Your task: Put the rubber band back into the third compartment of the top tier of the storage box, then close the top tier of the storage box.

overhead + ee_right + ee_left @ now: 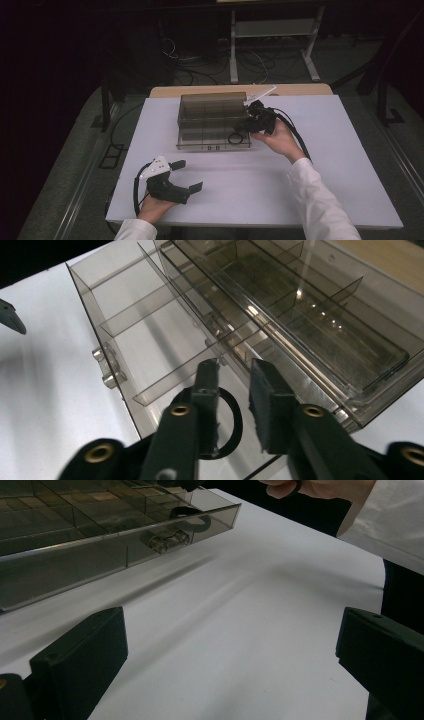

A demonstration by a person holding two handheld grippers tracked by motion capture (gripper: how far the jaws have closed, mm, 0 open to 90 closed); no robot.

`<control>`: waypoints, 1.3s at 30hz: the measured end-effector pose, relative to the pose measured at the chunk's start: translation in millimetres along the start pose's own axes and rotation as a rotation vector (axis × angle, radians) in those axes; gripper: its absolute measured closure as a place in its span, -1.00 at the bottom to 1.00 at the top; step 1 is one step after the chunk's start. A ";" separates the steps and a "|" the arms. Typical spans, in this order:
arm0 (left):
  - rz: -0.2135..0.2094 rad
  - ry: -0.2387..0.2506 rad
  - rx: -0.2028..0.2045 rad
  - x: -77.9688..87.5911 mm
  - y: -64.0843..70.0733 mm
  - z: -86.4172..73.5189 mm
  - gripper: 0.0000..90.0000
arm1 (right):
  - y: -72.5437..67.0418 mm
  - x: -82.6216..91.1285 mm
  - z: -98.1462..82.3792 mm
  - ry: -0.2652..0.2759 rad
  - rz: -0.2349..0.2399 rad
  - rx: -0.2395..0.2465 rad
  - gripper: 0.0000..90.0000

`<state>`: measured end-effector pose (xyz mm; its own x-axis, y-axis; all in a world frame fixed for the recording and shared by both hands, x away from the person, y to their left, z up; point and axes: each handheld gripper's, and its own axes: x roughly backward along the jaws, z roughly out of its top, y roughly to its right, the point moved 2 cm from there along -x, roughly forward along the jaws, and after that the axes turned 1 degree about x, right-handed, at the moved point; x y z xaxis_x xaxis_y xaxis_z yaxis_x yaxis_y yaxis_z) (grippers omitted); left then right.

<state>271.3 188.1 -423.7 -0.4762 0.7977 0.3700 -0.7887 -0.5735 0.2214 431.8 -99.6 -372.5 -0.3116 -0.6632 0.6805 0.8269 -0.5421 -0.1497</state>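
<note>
On my white table [320, 165], a smoky clear compartment box [212, 120] sits toward the far edge. My right gripper [235, 385] hovers over its near right corner, jaws slightly apart above a black ring [231, 424], gripping nothing. My left gripper [187, 175] rests by the near left corner, jaws wide, empty.

Table [320, 165]: white top, pale wood showing along the far edge. Compartment box [212, 117]: smoky grey see-through plastic, a grid of dividers visible through it. Ring [227, 422] in its near right corner compartment: black. Left gripper [187, 176]: black, with a light grey plate on top. Right gripper [235, 390]: black, brass-coloured rivets. Sleeves [320, 200]: white. Floor: grey-green.
</note>
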 end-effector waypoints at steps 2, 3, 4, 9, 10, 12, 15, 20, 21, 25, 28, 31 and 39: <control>-0.001 -0.001 0.000 -0.2 0.1 0.0 -1.00 | -2.2 1.7 1.3 0.009 0.006 0.005 0.48; -0.002 -0.001 -0.001 -0.3 0.1 0.0 -1.00 | -3.7 2.7 2.1 0.015 0.006 0.008 0.46; -0.002 -0.001 -0.001 -0.4 0.2 0.0 -1.00 | -5.5 3.9 3.0 0.019 0.011 0.009 0.44; -0.003 0.000 -0.001 -0.3 0.8 0.1 -1.00 | -13.9 9.8 8.0 0.050 0.015 0.023 0.29; -0.002 0.000 -0.001 -0.2 0.9 0.1 -1.00 | -15.6 10.9 8.8 0.056 0.019 0.022 0.25; -0.002 0.001 -0.001 0.0 0.9 0.1 -1.00 | -19.2 12.4 9.8 0.067 0.029 0.021 0.21; 0.000 0.000 -0.001 -0.2 0.0 0.2 -1.00 | -27.2 13.2 10.7 0.071 0.047 0.033 0.17; -0.001 0.000 -0.001 -0.2 -0.2 0.2 -1.00 | -39.7 13.0 13.1 0.085 0.085 0.064 0.18; -0.001 0.001 -0.001 -0.1 -0.1 0.3 -1.00 | -41.6 12.6 13.4 0.089 0.093 0.065 0.20; -0.003 0.004 0.003 0.0 -0.3 0.4 -1.00 | -47.6 11.0 14.0 0.090 0.126 0.077 0.32; -0.004 0.003 0.002 -0.2 -0.6 0.4 -1.00 | -52.1 9.6 14.2 0.087 0.146 0.089 0.49; -0.004 0.005 0.002 -0.2 -0.9 0.4 -1.00 | -56.8 7.8 14.3 0.085 0.166 0.099 0.70; -0.003 0.005 0.001 0.2 -0.4 0.5 -1.00 | -72.2 -0.6 14.2 0.056 0.187 0.129 0.96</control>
<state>271.7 188.4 -423.2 -0.4755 0.8003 0.3652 -0.7896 -0.5713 0.2238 378.9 -52.7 -351.9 -0.1697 -0.7756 0.6080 0.9246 -0.3388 -0.1740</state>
